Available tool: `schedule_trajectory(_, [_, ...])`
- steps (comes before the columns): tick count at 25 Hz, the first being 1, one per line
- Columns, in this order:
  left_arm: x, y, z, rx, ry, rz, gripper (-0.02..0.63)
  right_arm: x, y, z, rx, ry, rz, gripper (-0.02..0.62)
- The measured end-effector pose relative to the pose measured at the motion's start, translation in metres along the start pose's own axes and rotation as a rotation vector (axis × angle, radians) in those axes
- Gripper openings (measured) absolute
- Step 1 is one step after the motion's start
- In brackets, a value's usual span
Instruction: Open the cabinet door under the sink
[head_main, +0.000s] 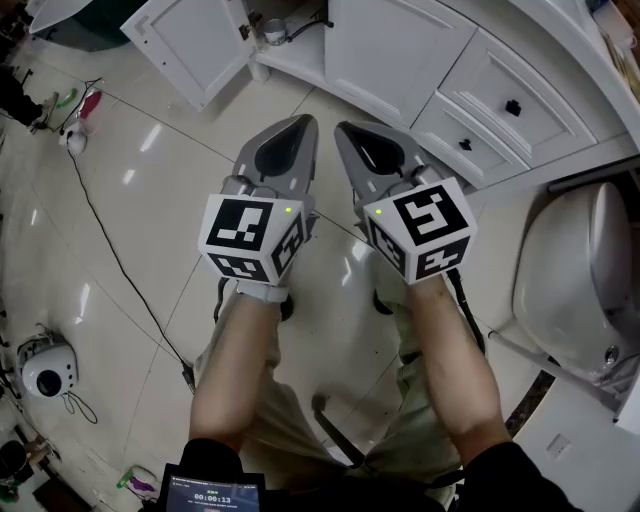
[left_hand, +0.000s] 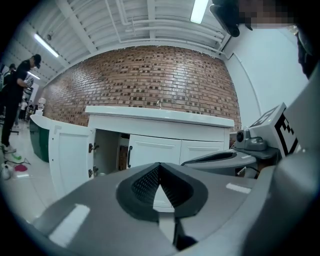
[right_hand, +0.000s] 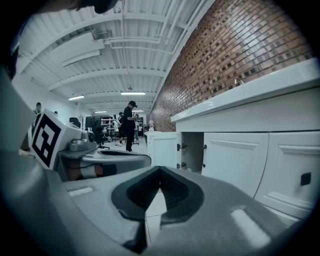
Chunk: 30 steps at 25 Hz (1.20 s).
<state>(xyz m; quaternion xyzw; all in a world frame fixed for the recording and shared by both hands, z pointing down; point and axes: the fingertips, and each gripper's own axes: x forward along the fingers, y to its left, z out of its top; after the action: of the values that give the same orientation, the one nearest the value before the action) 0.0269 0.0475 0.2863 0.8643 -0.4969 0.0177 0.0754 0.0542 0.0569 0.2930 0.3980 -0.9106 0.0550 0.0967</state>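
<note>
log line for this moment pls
left claw: shut, empty | right claw: shut, empty | cabinet door: swung open | contact: none

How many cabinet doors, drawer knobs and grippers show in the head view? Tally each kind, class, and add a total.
Doors: 2, open door and shut door
Knobs: 2
Grippers: 2, left gripper and right gripper
Total: 6

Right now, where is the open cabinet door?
The open cabinet door is at the head view's upper left, swung out beside the closed door, ahead of the left tongs.
</note>
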Motion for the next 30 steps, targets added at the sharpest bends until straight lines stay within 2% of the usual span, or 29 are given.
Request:
schedule_trajectory(11, [0.01,-0.005,0.01,-0.035,-0.016,-0.016,0.015,-0.001,-0.009,-0.002,-0.023,0.008,-0.009,-0.009])
schedule_trajectory(30, [0.01,-0.008,0.007,-0.034,0.0,-0.027,0.015,-0.001,-0.004,0.0,-0.03,0.004,0.013,-0.009])
